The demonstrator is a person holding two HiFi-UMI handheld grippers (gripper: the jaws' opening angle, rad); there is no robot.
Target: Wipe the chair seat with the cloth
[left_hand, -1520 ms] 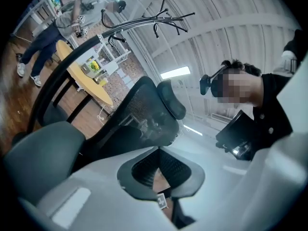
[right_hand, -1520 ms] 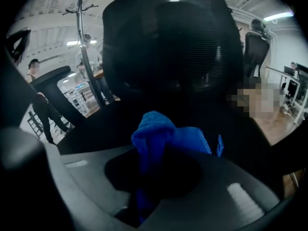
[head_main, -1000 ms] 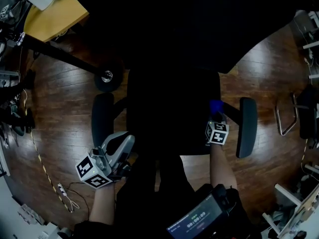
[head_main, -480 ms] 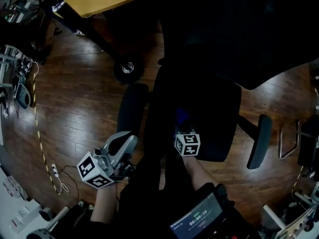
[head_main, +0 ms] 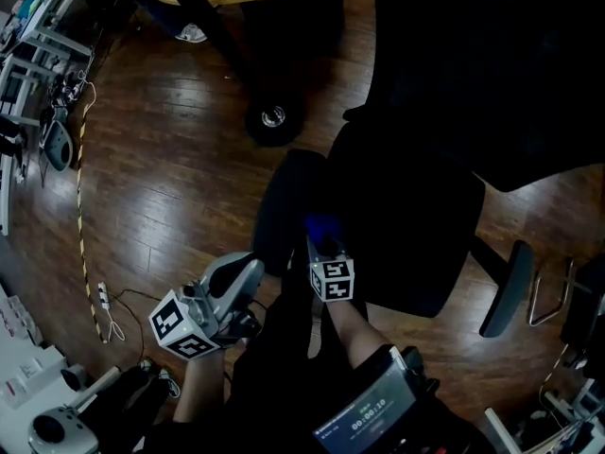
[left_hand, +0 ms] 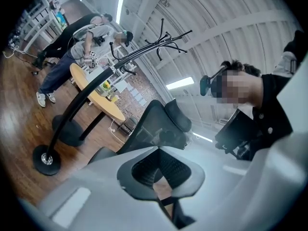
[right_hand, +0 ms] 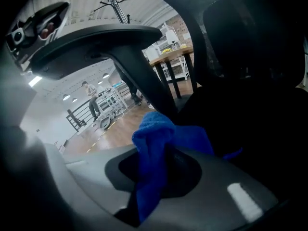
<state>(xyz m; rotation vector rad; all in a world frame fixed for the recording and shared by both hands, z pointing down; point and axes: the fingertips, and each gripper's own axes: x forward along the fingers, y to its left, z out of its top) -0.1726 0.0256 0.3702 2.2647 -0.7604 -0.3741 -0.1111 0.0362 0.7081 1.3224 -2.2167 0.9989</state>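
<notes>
I'm in the wiping step. The right gripper (head_main: 324, 246) has its tongs pinched on the blue cloth (head_main: 321, 225). In the right gripper view the cloth bunches up between the jaws and spills out in front of them.

In the head view the cloth sits at the left edge of the black chair seat (head_main: 406, 220), just beside the armrest (head_main: 282, 206) at the frame's centre. The seat is very dark, so I can't say for certain that the cloth is pressed onto it. The right gripper view shows black upholstery close behind the cloth, with the armrest's arm arching above.

The left gripper (head_main: 244, 270) hangs at lower left, off the chair and over the wooden floor (head_main: 170, 187). In its own view the tongs are pressed together with nothing between them, and it tilts up toward the chair's mesh backrest (left_hand: 156, 121) and the ceiling. It has no part in the job at this moment.

I judge the cloth to be at one end of a stroke, with most of the seat lying to its right. The next move should be a firm sweep toward the right of the frame and the far armrest (head_main: 506, 291). The cloth needs to stay flat and low on the cushion. I'd watch that its loose end doesn't snag the near armrest post, and that the grip stays tight enough for the cloth not to drag out.
</notes>
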